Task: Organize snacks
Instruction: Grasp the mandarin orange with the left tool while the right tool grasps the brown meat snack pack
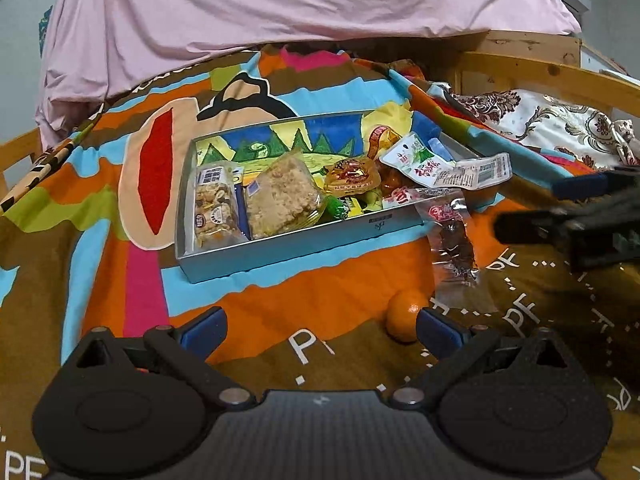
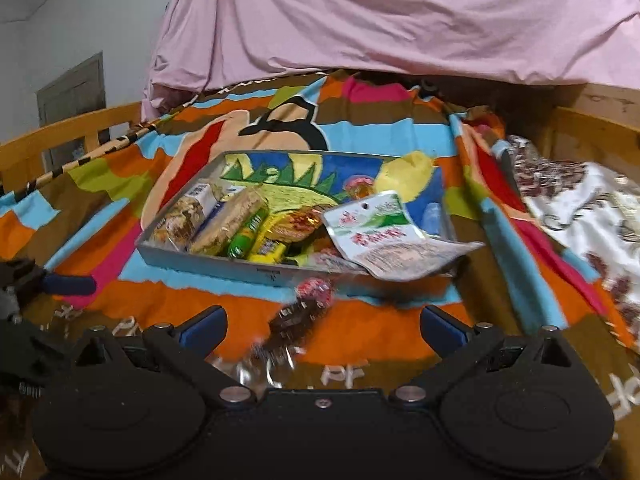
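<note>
A grey metal tray [image 1: 280, 254] with a painted bottom lies on a colourful blanket and holds several packed snacks, among them a rice-crisp block [image 1: 282, 198] and a nut bar [image 1: 214, 208]. A white and green packet [image 1: 418, 158] hangs over its right rim. A clear packet of dark snack [image 1: 454, 246] lies on the blanket outside the tray. A small orange [image 1: 404, 316] sits by my left gripper [image 1: 320, 332], which is open and empty. My right gripper [image 2: 324, 332] is open and empty, with the clear packet [image 2: 298, 320] lying between its fingers. The tray shows there too [image 2: 224, 266].
A pink sheet [image 1: 280, 4] is draped behind the tray. Wooden bed rails [image 1: 552, 72] run on the right and left. A patterned white cloth [image 1: 560, 124] lies at the right. The right gripper shows in the left view [image 1: 580, 216].
</note>
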Tool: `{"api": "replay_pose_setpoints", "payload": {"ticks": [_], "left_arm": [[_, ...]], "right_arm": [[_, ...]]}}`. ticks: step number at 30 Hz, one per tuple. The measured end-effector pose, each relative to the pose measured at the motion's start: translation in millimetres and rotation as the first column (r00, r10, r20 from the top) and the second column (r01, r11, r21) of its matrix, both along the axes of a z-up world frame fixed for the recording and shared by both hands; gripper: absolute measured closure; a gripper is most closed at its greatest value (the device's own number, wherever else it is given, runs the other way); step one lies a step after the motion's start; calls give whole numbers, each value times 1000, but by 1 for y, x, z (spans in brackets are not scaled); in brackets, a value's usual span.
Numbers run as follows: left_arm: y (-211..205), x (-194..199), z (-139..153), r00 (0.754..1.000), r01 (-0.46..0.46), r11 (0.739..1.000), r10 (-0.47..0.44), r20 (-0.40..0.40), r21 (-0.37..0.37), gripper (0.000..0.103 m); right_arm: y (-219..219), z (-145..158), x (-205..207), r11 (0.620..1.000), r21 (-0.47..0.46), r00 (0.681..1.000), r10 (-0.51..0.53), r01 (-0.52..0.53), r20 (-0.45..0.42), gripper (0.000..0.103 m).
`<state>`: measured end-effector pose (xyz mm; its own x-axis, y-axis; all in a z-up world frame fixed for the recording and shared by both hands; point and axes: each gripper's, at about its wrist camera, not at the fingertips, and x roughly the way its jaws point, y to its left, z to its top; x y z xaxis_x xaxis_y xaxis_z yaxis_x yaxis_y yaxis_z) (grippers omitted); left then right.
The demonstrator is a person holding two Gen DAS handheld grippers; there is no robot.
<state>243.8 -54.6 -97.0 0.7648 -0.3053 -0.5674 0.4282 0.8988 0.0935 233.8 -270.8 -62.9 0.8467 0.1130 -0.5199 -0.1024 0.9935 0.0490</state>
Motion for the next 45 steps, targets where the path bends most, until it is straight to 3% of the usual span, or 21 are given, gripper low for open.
{"api": "replay_pose_setpoints", "payload": {"ticks": [11,16,21,26,27,30,35,37,45], "left_arm": [[-6,14,-14,995,88,996,-87,-40,9,1],[-10,14,-17,987,155,988,-155,-45,5,1],[-14,12,-16,977,208,978,-209,-32,-16,8],[-20,17,-17,968,243,969,-245,-60,-42,25],[-21,19,-18,965,249,967,-252,-68,-49,27],[-23,22,-19,960,259,963,-265,-88,-74,42],[-27,22,-21,959,257,965,-262,-107,-58,68],[-26,22,-20,958,256,964,-262,-116,-66,72],[-23,24,-15,963,203,974,-218,-161,-101,73]], "right_arm": [[-2,-28,53,994,95,990,67,-55,-126,1],[5,-35,58,992,85,981,106,-93,-163,13],[11,-36,55,990,66,975,136,-126,-175,22],[8,-36,53,991,78,977,120,-107,-179,38],[7,-36,52,992,81,977,110,-97,-182,45],[3,-35,51,990,113,977,102,-81,-189,55],[3,-34,45,989,131,976,93,-67,-198,60],[2,-33,42,988,138,975,91,-63,-203,60],[-11,-19,18,984,176,968,66,-23,-241,61]]}}
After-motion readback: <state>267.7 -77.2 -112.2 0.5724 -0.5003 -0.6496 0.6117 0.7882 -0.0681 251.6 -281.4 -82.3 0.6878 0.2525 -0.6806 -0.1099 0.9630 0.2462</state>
